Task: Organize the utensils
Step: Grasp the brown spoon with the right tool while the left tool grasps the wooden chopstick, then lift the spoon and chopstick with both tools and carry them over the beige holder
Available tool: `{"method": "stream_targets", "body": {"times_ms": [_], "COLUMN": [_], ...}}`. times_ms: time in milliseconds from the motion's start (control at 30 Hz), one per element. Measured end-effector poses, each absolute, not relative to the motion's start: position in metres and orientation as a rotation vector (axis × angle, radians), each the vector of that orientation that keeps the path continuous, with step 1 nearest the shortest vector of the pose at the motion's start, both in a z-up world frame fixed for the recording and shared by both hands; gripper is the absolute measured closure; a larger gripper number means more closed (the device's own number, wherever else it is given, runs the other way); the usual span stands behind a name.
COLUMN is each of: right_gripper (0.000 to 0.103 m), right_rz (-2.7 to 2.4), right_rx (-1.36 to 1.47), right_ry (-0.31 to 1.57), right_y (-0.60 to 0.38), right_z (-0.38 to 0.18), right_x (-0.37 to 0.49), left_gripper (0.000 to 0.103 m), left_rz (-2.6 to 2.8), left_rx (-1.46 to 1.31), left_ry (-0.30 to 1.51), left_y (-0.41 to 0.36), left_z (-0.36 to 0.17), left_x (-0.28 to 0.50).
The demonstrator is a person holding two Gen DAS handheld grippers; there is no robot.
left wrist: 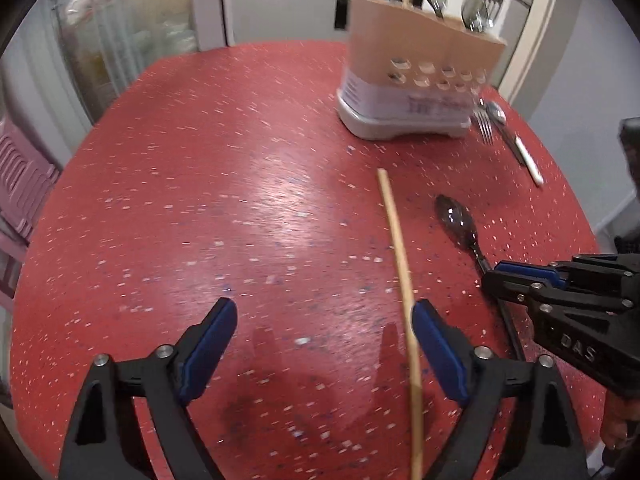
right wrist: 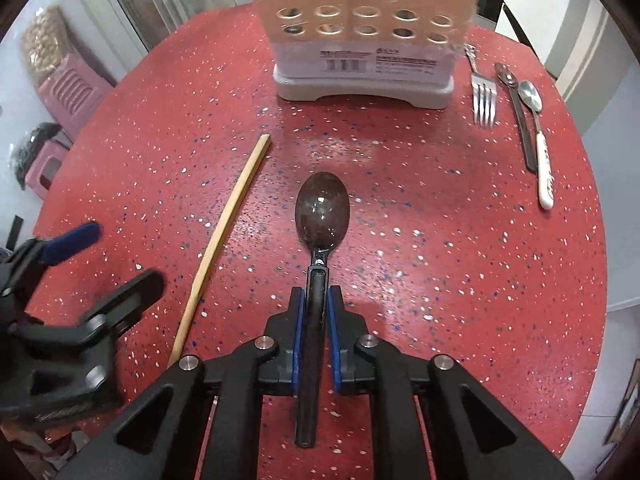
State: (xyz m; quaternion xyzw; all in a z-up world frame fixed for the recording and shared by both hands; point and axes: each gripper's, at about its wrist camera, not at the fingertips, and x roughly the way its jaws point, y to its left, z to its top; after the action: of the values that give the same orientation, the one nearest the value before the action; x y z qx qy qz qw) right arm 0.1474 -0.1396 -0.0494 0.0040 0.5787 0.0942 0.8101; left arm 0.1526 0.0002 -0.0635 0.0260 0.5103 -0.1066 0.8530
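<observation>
The right claw [right wrist: 316, 312] grips a dark spoon [right wrist: 322, 210] by its handle above the red bench [right wrist: 440, 240], a wooden chopstick [right wrist: 224, 232] lying just left.

— Where do we find the utensil holder [right wrist: 362, 40]?
— At the worktop's [right wrist: 440, 240] far side; fork [right wrist: 484, 100], knife [right wrist: 520, 120] and small spoon [right wrist: 538, 136] lie right of it.
— And nearer us?
— The big spoon [right wrist: 322, 208] lies mid-worktop, the chopstick [right wrist: 224, 236] to its left.

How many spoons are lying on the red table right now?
2: the dark spoon held in the right gripper, and the white-handled spoon right of the utensil holder. Others inside it aren't counted.
</observation>
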Motion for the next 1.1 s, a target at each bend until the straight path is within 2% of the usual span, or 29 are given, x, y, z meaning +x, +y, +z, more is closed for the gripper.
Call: {"method": "stream_targets", "body": {"times_ms": [33,67,100,200,233,500,600,633,667,700,833,1100], "right_gripper": [0.091,0.091,0.091,0.091,0.091,0.091,0.091,0.091,0.091,0.091,0.091,0.091], "right_rz": [0.206,0.212,0.219,0.235,0.241,0.290,0.305,0.309,0.314,0.315,0.323,0.346], "right_rx": [0.016,0.024,0.032,0.049,0.056,0.119,0.139,0.145,0.153,0.158,0.185,0.233], "right_ry": [1.234,1.231,1.226,1.204,1.196,1.137,1.117,1.111,1.102,1.095,1.075,1.016], "right_y": [-0.143,-0.147,-0.150,-0.160,-0.163,-0.193,-0.201,-0.203,-0.207,-0.203,-0.204,-0.213], "right_z": [-0.049,-0.048,-0.048,-0.040,-0.037,-0.017,-0.011,-0.010,-0.008,-0.008,-0.004,0.006], "right_x": [0.146,0.145,0.143,0.137,0.137,0.128,0.126,0.126,0.125,0.128,0.128,0.126], "left_gripper": [0.000,0.007,0.010,0.013,0.016,0.017,0.025,0.035,0.059,0.072,0.072,0.072], "left_rz": [-0.229,-0.231,-0.234,-0.249,-0.250,-0.288,-0.308,-0.323,-0.341,-0.351,-0.349,-0.341], "left_rx": [0.059,0.067,0.086,0.100,0.114,0.212,0.217,0.224,0.237,0.243,0.233,0.032], "left_ry": [1.085,1.094,1.113,1.139,1.152,1.235,1.267,1.271,1.266,1.265,1.222,1.069], "left_y": [-0.005,-0.008,-0.015,-0.026,-0.030,-0.064,-0.072,-0.075,-0.079,-0.082,-0.086,-0.065], "left_z": [-0.066,-0.067,-0.070,-0.074,-0.075,-0.077,-0.076,-0.074,-0.072,-0.072,-0.071,-0.048], "left_x": [0.156,0.158,0.161,0.165,0.167,0.182,0.190,0.190,0.190,0.189,0.185,0.164]}}
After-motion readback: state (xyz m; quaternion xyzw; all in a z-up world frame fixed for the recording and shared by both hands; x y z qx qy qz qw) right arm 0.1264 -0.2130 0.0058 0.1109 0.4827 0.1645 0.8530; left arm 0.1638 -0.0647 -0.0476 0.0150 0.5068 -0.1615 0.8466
